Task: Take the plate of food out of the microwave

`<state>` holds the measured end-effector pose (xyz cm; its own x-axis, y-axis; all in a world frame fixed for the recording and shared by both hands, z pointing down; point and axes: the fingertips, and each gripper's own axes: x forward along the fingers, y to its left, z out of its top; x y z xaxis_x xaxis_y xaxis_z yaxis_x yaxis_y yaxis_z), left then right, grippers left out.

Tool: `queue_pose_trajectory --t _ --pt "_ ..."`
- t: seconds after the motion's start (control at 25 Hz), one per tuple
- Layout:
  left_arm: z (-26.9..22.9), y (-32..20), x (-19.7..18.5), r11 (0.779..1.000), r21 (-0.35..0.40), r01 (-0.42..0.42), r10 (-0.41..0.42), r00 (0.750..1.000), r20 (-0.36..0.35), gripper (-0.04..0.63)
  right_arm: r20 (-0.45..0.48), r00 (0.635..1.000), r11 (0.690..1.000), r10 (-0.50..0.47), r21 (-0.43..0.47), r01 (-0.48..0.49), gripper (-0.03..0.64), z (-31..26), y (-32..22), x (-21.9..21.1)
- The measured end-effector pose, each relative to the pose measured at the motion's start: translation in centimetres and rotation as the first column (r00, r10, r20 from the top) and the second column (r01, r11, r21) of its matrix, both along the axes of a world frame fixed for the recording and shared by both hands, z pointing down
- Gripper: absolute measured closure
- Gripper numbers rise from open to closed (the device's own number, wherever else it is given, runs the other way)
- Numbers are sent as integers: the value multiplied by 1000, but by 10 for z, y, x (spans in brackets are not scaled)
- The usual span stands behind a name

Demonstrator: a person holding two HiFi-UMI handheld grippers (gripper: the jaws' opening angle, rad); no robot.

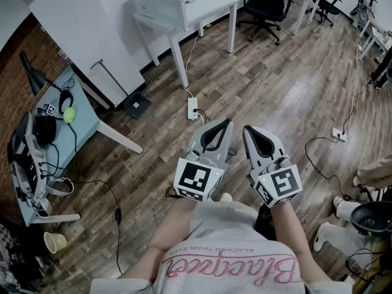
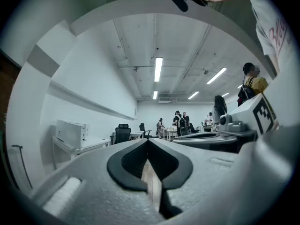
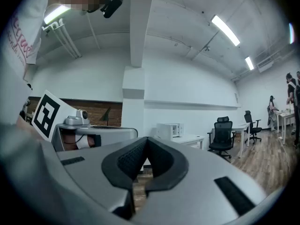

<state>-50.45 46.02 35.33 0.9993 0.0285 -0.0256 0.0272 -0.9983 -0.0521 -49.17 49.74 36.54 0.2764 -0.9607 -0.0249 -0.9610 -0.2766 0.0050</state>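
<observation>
Hovering above wooden floor (image 1: 275,84), left gripper (image 1: 227,122) and right gripper (image 1: 246,129) show jaws closed, empty; white desk (image 1: 211,5) beyond.

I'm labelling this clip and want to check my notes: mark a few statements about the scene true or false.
1. The left gripper and the right gripper are both shut and empty. True.
2. The microwave stands on the white desk, away from both grippers. True.
3. The right gripper holds a plate. False: nothing is between its jaws.
4. The green ball lies on the floor. False: it lies on the pale blue table.
</observation>
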Motion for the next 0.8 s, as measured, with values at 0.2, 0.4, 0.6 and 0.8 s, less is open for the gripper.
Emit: queue_pose_trajectory --t 0.2,0.4,0.6,0.8 --pt "0 13 6 1000 6 21 -21 1000 -6 591 -19 1000 1000 -10 3 10 606 -7 13 7" --pt "0 23 9 999 -2 36 -36 999 -7 591 -16 1000 1000 -23 3 24 606 -7 25 12" --pt "-1 24 17 999 3 38 -38 999 -2 591 -17 1000 1000 -17 0 17 606 -4 26 21" --pt "-3 17 34 999 -3 33 -33 999 -10 591 -40 999 1000 -22 0 22 606 -4 19 32"
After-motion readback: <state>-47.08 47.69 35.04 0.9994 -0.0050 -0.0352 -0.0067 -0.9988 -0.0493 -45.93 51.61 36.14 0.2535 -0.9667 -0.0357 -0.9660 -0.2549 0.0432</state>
